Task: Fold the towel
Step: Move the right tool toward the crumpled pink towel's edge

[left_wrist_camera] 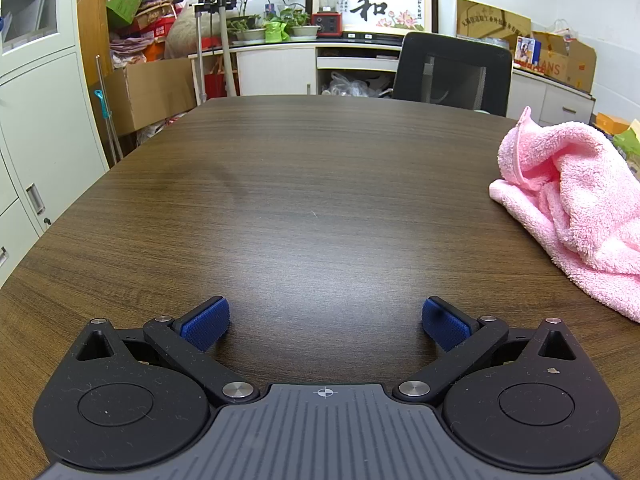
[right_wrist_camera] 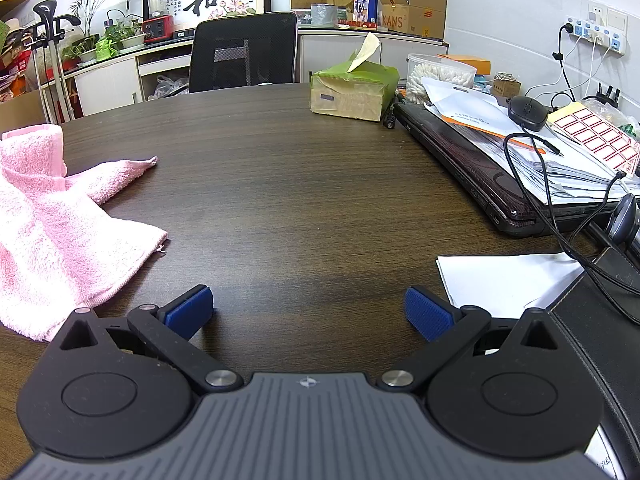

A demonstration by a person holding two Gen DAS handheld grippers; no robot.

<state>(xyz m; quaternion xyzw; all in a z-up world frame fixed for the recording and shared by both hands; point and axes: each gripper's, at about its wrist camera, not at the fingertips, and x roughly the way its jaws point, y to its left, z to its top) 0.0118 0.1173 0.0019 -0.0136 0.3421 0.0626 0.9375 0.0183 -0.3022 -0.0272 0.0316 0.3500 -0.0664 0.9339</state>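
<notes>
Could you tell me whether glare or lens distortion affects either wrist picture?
Left wrist view: soft ceiling glare on the table, whose edges bow under fisheye; the towel is sharp. Right wrist view: similar sheen on the dark tabletop, dark vignette at the corners, no noticeable blur.

Crumpled pink towel (right_wrist_camera: 52, 216) beside spread-fingered right gripper (right_wrist_camera: 308, 312)

A dark wood-grain table (left_wrist_camera: 304, 184) carried it all, its far edge curved. The pink towel (left_wrist_camera: 576, 216) lay crumpled on it, 1 corner poking out flat across the wood. Far side in the right wrist view, a green tissue box (right_wrist_camera: 354, 90) sat with a tissue sticking up. Just beside it, a dark laptop (right_wrist_camera: 476, 168) lay closed along the right edge, papers and a mouse piled on top. Nearer, a white sheet (right_wrist_camera: 504, 280) lay flat, touching a black pad (right_wrist_camera: 600, 320).
</notes>
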